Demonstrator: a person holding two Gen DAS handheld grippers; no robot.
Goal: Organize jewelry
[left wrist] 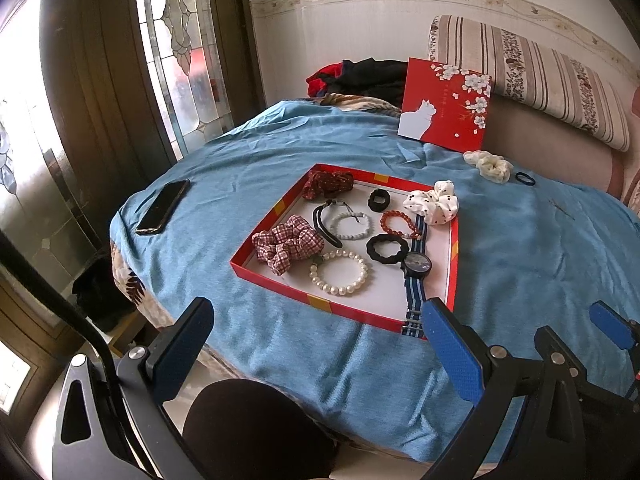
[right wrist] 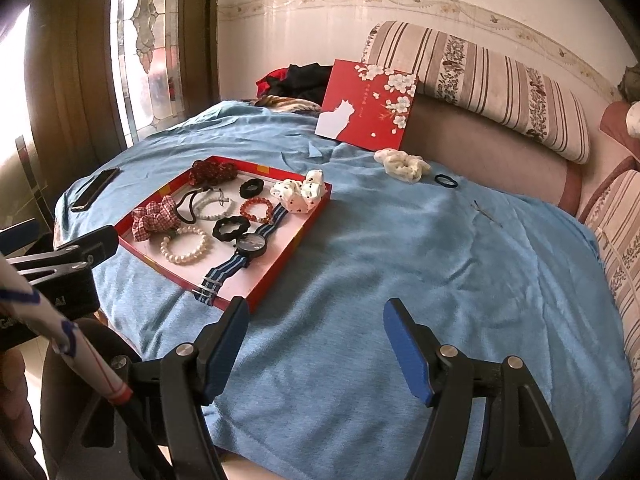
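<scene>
A shallow red box (left wrist: 276, 284) (right wrist: 280, 268) lies on the blue cloth. In it are a pearl bracelet (left wrist: 339, 272) (right wrist: 184, 246), a striped-strap watch (left wrist: 416, 266) (right wrist: 250, 245), a plaid scrunchie (left wrist: 286, 246), black ties, a red bead bracelet (left wrist: 400, 224) and a dotted white scrunchie (left wrist: 434, 202) (right wrist: 298, 194) on its far rim. A cream scrunchie (left wrist: 490, 164) (right wrist: 402, 164) and a dark hair tie (left wrist: 525, 178) (right wrist: 446, 181) lie outside it. My left gripper (left wrist: 316, 340) is open and empty before the box. My right gripper (right wrist: 316, 334) is open and empty right of it.
A black phone (left wrist: 163, 207) (right wrist: 95, 189) lies at the cloth's left edge. The red box lid (left wrist: 446, 104) (right wrist: 368, 104) leans against a striped cushion (left wrist: 540, 76) at the back. A thin metal clip (right wrist: 486, 212) lies on the cloth at right. Clothes are piled behind.
</scene>
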